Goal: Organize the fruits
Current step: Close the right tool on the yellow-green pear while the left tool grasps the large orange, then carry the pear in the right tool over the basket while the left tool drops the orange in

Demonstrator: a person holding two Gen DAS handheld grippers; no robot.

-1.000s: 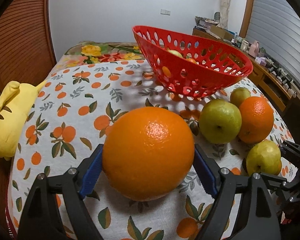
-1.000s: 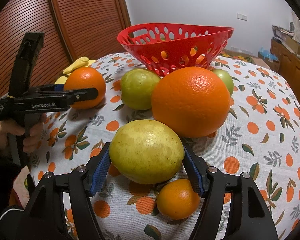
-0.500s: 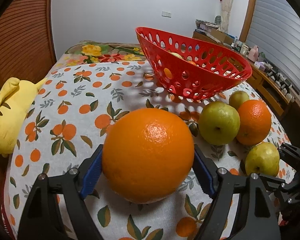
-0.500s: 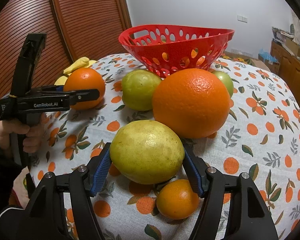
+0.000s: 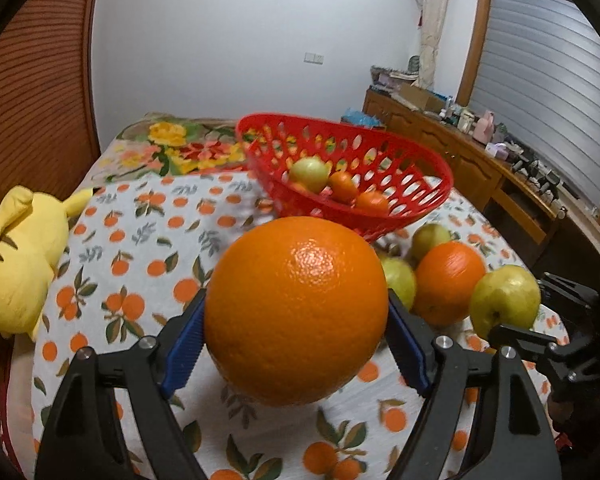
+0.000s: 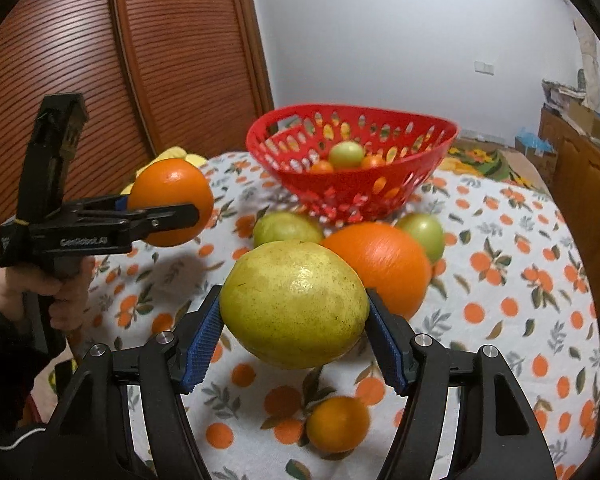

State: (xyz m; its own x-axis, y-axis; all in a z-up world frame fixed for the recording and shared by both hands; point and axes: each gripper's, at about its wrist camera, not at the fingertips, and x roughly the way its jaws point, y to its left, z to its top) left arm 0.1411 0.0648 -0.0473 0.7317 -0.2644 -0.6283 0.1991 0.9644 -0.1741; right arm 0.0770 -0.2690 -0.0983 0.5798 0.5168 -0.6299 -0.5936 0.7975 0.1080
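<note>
My left gripper (image 5: 296, 334) is shut on a large orange (image 5: 296, 304) and holds it above the tablecloth; it also shows in the right wrist view (image 6: 168, 204). My right gripper (image 6: 294, 338) is shut on a yellow-green pear (image 6: 294, 312), also lifted off the table. The red basket (image 6: 420, 148) stands beyond, holding a green fruit (image 6: 346, 154) and small oranges. On the cloth lie a large orange (image 6: 380, 264), two green fruits (image 6: 284, 230) (image 6: 422, 232) and a small orange (image 6: 338, 424).
A yellow plush toy (image 5: 16, 268) lies at the table's left edge. Brown slatted doors (image 6: 100, 72) stand behind. A wooden sideboard (image 5: 480, 164) with clutter runs along the right wall. The tablecloth (image 6: 520, 300) has an orange print.
Both grippers have risen with their fruit, so the inside of the basket now shows. The left gripper's orange sits higher over the cloth.
</note>
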